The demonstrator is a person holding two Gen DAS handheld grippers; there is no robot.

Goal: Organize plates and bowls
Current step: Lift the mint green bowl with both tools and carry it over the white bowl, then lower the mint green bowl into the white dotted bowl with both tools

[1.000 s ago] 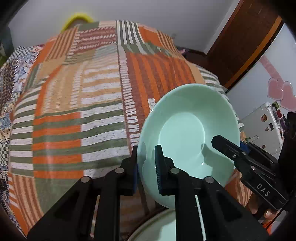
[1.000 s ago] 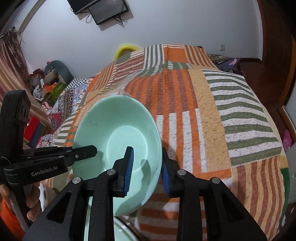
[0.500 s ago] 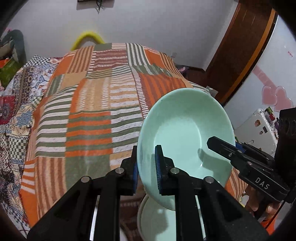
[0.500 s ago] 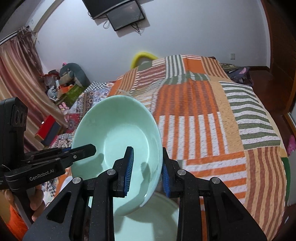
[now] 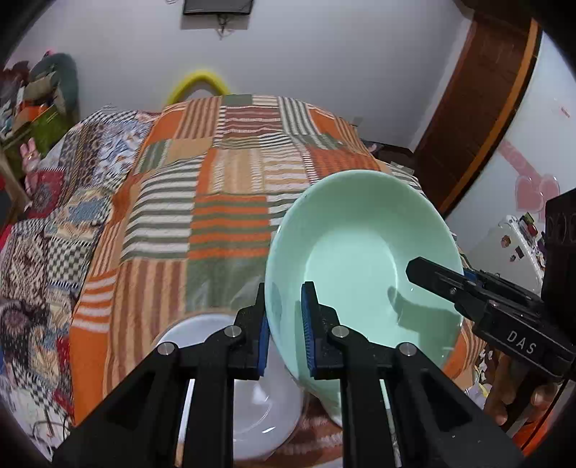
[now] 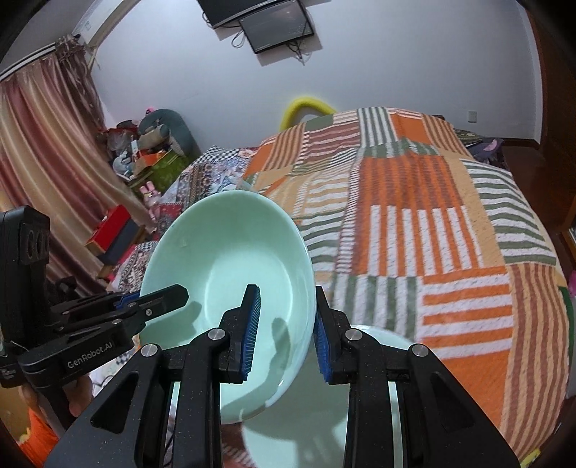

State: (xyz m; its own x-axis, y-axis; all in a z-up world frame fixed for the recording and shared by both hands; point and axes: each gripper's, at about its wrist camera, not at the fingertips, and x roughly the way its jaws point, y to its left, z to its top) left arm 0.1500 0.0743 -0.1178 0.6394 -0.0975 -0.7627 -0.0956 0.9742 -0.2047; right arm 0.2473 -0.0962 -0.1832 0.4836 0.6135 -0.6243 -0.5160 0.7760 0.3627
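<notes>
While both grippers clamp one bowl by opposite edges, the two wrist views show the following.

Left wrist view
- Left gripper: jaws closed on the near left rim of the green bowl, one blue pad inside the rim and one outside.
- Green bowl: held in the air, tilted so its hollow faces the camera, above the near edge of the bed.
- Right gripper: enters from the right, one black finger lying inside the bowl at its right rim; its outer finger is hidden behind the bowl.
- White dish: lies on the bedspread below the left gripper, beside and lower than the green bowl.
- Person's fingers: seen at the lower right, under the right gripper's body.

Right wrist view
- Right gripper: jaws closed on the right rim of the green bowl, the rim pinched between the blue pads.
- Left gripper: reaches in from the left and grips the opposite rim, a finger lying inside the bowl.
- Pale green dish: rests on the bed below the lifted bowl, partly hidden by the gripper.
- Bedspread: striped patchwork in orange, green and white, stretching away behind the bowl.
- Screen: mounted on the far wall.
</notes>
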